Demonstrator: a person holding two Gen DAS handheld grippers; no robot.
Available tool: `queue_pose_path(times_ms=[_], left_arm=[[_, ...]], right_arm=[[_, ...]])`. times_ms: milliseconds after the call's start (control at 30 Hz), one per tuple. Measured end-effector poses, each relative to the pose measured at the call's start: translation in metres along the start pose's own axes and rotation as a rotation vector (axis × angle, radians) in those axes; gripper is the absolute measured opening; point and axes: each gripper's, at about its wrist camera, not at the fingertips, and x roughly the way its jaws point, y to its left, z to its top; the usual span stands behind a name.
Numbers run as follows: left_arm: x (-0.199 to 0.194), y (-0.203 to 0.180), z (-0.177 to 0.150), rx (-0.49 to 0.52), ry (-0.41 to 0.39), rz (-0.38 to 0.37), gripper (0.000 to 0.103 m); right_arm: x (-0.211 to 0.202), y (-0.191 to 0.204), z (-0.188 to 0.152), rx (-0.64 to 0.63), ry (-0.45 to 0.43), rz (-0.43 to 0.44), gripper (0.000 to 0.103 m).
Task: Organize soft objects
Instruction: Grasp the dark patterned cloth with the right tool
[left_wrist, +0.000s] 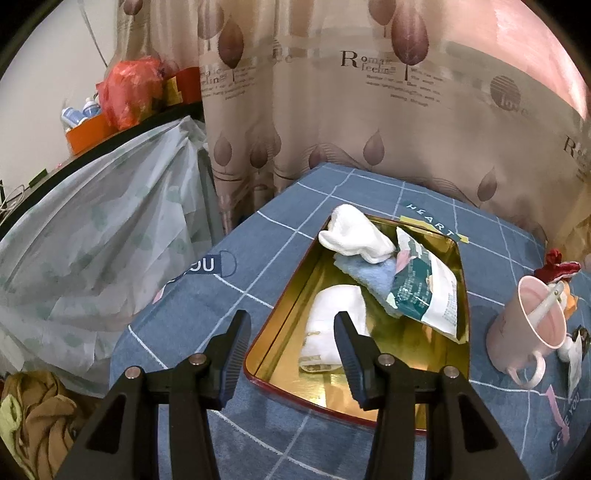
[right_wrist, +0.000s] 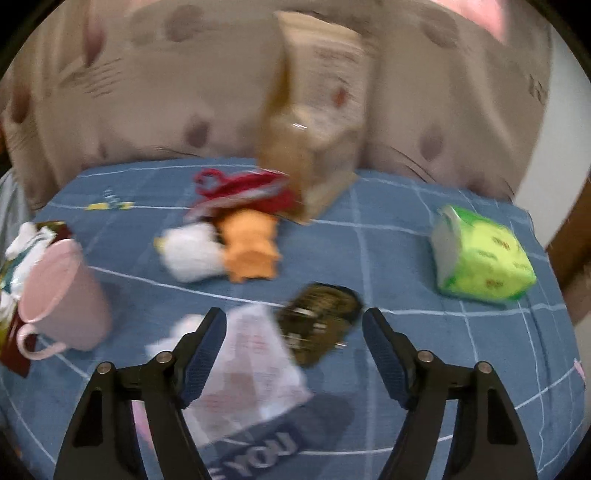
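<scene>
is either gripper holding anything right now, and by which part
Nothing is held. The left gripper hangs with jaws apart over the tin's near edge; the right gripper is open above the white packet.

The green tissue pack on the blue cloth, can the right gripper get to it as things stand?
Probably yes. The green tissue pack lies alone on the blue cloth, ahead and to the right of the right gripper, whose jaws stand open and empty. Nothing lies between them; the dark flat object sits off to the side.

Dim fisheye views; right wrist motion-blurred.
</scene>
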Motion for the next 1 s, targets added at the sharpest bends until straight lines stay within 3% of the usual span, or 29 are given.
queue_pose_path(times_ms=[200,467,600,800,1000], left_arm=[[-0.002,-0.007,-0.001,0.024,-0.011,0.000,0.048],[-0.014,-0.040,-0.007,0.153,-0.035,-0.026,0.048],[-0.031,-0.064,-0.015,0.210,-0.049,-0.107,0.048],[-0.046,-0.114,-0.030,0.327,0.003,-0.251,0.048],[-0.056,-0.171,-0.043,0.412,0.044,-0.397,0.048]], right_arm=[[0.023,-0.043,-0.013,0.069,0.046,-0.010,0.061],[0.050,-0.052,-0.014,0.070,0.063,0.028,0.058],[0.065,-0.052,-0.012,0.066,0.070,0.035,0.058],[0.080,-0.049,-0.008,0.046,0.072,0.051,0.058],[0.082,-0.046,-0.007,0.024,0.071,0.075,0.040]])
